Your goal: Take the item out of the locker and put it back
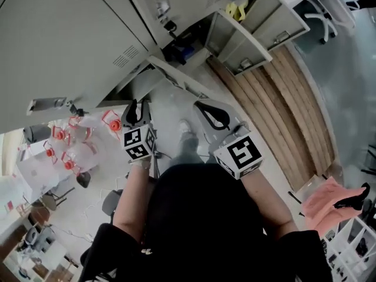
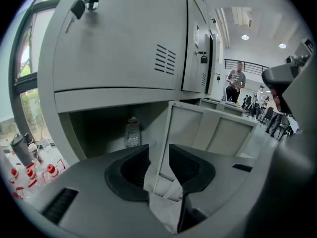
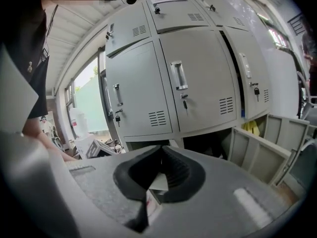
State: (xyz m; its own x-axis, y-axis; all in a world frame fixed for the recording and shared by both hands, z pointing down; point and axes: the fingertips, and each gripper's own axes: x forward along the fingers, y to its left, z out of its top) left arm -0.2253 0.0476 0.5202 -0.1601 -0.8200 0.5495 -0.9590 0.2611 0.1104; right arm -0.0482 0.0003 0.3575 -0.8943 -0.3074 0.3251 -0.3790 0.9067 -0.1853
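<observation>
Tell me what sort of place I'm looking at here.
Probably a locker area in a shared workspace: a bank of grey metal lockers, a water bottle standing in an open bottom compartment, and a person standing in the lit hall beyond.

Matt grey metal lockers (image 3: 198,83) — clear plastic bottle (image 2: 132,133).

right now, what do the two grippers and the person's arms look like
The left gripper and the right gripper both have grey bodies with black, curved, ribbed jaws. Each carries a white cube printed with black square markers. No cables show. The person wears a black top whose sleeves leave the forearms bare.
</observation>
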